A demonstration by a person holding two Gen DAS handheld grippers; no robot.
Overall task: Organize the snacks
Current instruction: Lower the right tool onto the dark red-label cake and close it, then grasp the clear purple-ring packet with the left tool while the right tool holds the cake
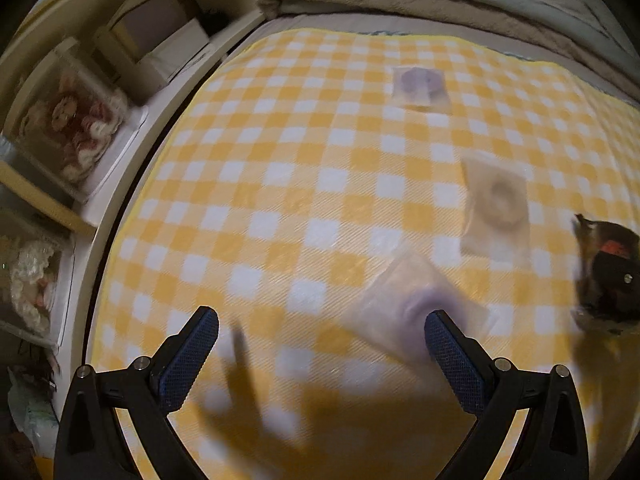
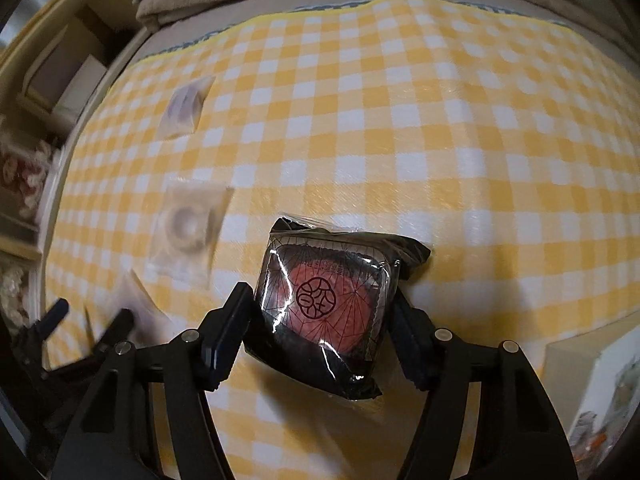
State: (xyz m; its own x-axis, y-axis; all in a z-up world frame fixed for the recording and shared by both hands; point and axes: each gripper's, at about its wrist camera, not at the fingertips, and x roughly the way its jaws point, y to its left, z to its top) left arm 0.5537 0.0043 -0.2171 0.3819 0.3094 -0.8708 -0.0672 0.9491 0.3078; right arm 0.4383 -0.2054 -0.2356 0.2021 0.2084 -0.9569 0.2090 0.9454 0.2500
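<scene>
Pinched between the pads of your right gripper [image 2: 320,320], low in the centre of the right wrist view, was the black-wrapped snack [image 2: 326,304], its red seal facing the lens and its lower corner hanging below the fingers. Your hold was across the packet's flanks, which looked sound; my advice would have been to keep that squeeze even, since the glossy film seemed likely to slide.

Your left gripper [image 1: 322,354] stood spread wide at the bottom of the left wrist view, holding nothing, above the yellow checked cloth [image 1: 280,160]. One clear-wrapped snack [image 1: 416,304] lay blurred just beyond its right-hand finger, so you would have needed to centre the jaws over it before closing. A second clear packet with a pale ring [image 1: 496,208] sat right of centre, and a third with a purplish filling [image 1: 420,88] lay higher, near the top. All three lay apart on the cloth. Blur hid their wrapper edges, so slowing down would have helped.
</scene>
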